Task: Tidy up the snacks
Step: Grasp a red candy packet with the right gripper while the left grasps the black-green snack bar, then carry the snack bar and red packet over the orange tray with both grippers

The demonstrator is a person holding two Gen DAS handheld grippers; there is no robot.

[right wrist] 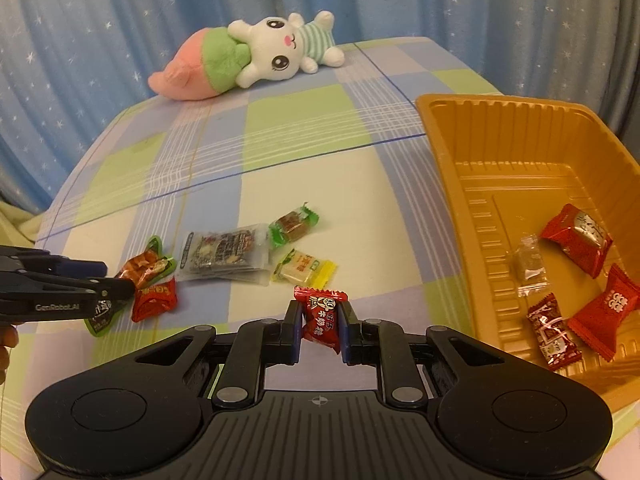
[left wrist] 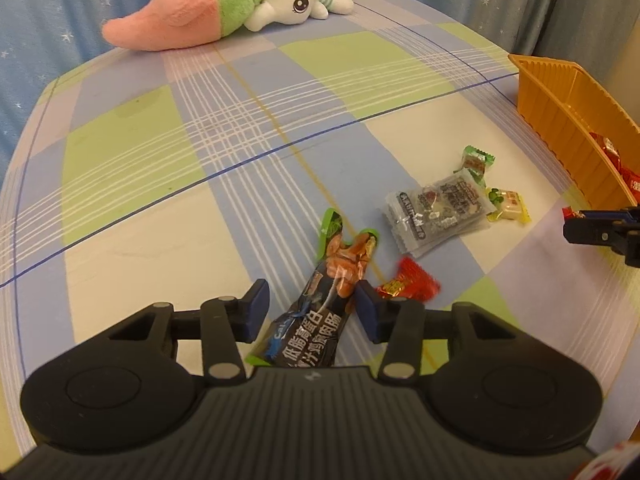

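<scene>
A dark sausage packet (left wrist: 320, 300) with green ends lies on the checked cloth between the fingers of my left gripper (left wrist: 312, 312). The right pad touches it and the left pad stands clear, so the gripper is open. Beside it lies a red candy (left wrist: 408, 284). My right gripper (right wrist: 320, 320) is shut on a red wrapped candy (right wrist: 322, 316), held just above the cloth left of the orange tray (right wrist: 440, 152). On the cloth are also clear grey packets (right wrist: 222, 256), a green candy (right wrist: 292, 224) and a yellow candy (right wrist: 304, 270).
Several red and clear wrapped candies lie in the tray. A plush rabbit with a carrot (right wrist: 248, 60) lies at the far edge of the table, and a blue starred curtain (right wrist: 80, 40) hangs behind. A person's hand (right wrist: 6, 340) shows at the left edge.
</scene>
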